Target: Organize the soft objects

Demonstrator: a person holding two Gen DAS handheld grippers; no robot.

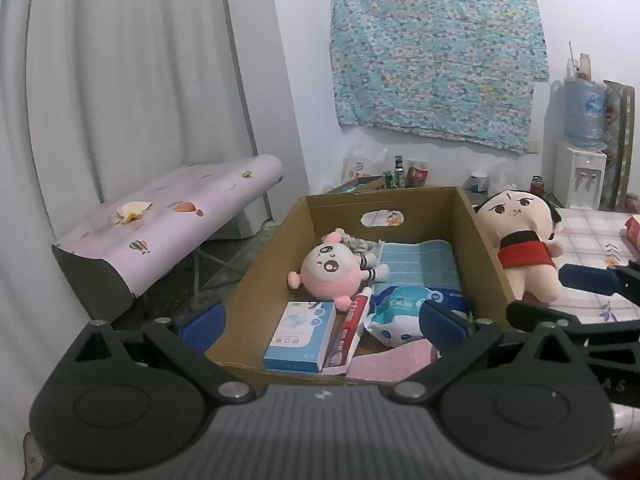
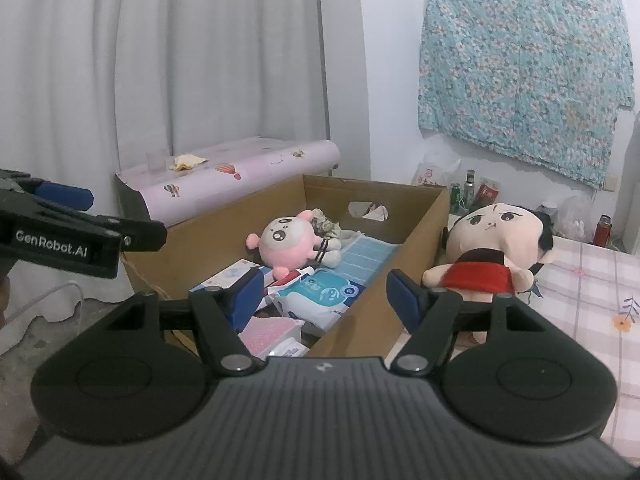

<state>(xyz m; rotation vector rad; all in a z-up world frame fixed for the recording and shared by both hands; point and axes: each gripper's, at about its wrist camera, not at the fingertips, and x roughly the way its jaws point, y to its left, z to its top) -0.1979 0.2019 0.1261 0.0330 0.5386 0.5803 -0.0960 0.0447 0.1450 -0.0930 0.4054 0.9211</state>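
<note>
An open cardboard box (image 1: 384, 196) (image 2: 416, 232) sits ahead of both grippers. Inside it lie a round pink plush (image 1: 332, 272) (image 2: 286, 244), a folded blue towel (image 1: 416, 266) (image 2: 368, 256), a blue-and-white tissue pack (image 1: 396, 308) (image 2: 324, 292), a blue carton (image 1: 300, 336), a red toothpaste box (image 1: 352, 328) and a pink cloth (image 1: 384, 364). A doll in a red dress (image 1: 520, 240) (image 2: 488, 248) leans on the box's right outer wall. My left gripper (image 1: 323, 326) hangs open at the box's near end, holding nothing. My right gripper (image 2: 326, 300) is open and bare near the box's right wall, just before the doll.
The doll rests on a checked pink cloth surface (image 2: 592, 280). Left of the box stands a low table with a lilac balloon-print cover (image 1: 168, 232), backed by a white curtain. Cans and bottles (image 1: 400, 172) and a water dispenser (image 1: 580, 168) line the far wall.
</note>
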